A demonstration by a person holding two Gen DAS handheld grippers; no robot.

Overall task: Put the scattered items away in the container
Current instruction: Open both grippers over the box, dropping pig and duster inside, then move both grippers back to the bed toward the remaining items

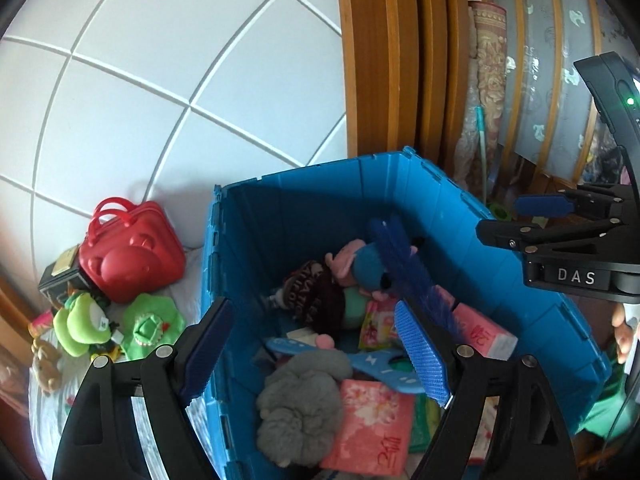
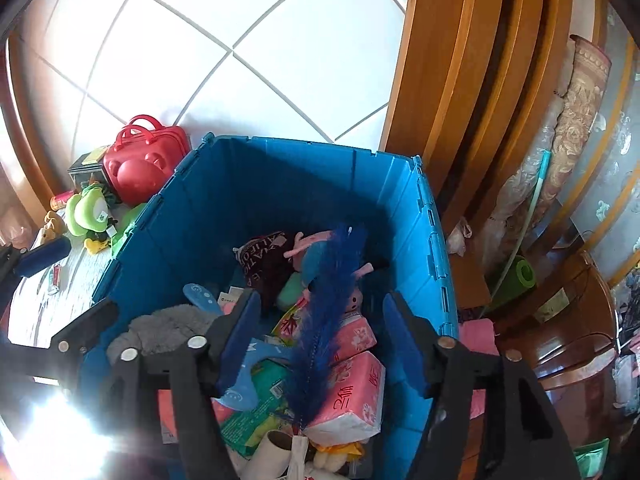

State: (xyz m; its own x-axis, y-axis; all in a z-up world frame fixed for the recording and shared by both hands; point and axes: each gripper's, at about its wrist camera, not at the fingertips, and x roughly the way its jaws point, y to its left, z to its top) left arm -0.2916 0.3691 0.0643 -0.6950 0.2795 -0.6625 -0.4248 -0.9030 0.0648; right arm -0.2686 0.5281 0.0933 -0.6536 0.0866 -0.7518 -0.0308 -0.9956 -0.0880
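From the left wrist view, the left gripper [image 1: 316, 344] hangs over the near rim of the blue crate [image 1: 280, 216], its jaws spread wide and grasping nothing. Inside the crate lie a grey plush [image 1: 300, 400] at 6 o'clock, pink tissue packs [image 1: 368, 428] beside it, a dark printed cloth [image 1: 316, 296] and a pink-and-blue doll [image 1: 356, 264] near the middle. A blue feather wand [image 1: 412, 276] slants across the load. Outside the crate at 9 o'clock sit a red case [image 1: 132, 252] and green frog toys [image 1: 84, 320]. The right gripper [image 1: 516, 216] shows at 3 o'clock over the crate's right rim, jaws parted.

From the right wrist view, the right gripper [image 2: 320, 344] has its jaws released and wide apart. The blue feather wand [image 2: 332, 312] stands between them without touching either pad, its stem running down to 6 o'clock among the pink tissue packs [image 2: 352, 392]. The blue crate [image 2: 280, 176] fills the centre; the red case [image 2: 140, 164] and green frog toys [image 2: 88, 212] remain outside at 10 o'clock.
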